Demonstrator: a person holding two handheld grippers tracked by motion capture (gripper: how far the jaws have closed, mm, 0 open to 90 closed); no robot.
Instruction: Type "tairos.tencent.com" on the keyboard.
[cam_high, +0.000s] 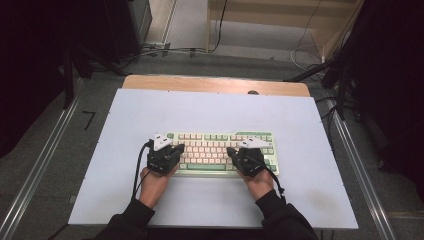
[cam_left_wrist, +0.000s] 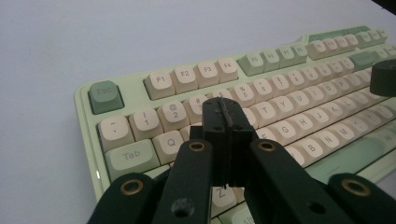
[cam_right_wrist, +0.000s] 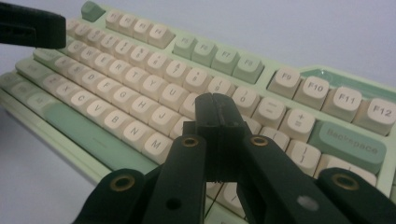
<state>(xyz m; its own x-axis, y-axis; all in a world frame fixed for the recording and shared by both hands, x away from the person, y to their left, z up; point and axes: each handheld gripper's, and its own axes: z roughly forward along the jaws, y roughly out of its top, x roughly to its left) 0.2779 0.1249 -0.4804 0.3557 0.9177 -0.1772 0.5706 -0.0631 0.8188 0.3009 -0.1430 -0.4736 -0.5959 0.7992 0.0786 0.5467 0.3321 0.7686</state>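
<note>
A pale green keyboard (cam_high: 220, 149) with cream and green keys lies in the middle of the white board. My left gripper (cam_high: 179, 148) hovers over its left half, jaws pressed together with nothing between them. In the left gripper view the shut tips (cam_left_wrist: 223, 108) sit above the keys (cam_left_wrist: 196, 105) near W and E. My right gripper (cam_high: 231, 150) is over the right half, also shut and empty. In the right gripper view its tips (cam_right_wrist: 215, 103) stand over the keys near O and P, and the left gripper's tip (cam_right_wrist: 32, 30) shows at the upper left.
The white board (cam_high: 150, 107) rests on a wooden table (cam_high: 200, 82) whose far edge shows beyond it. Metal rails (cam_high: 45, 150) run along both sides. Cables (cam_high: 165, 50) and dark stands lie on the floor behind the table.
</note>
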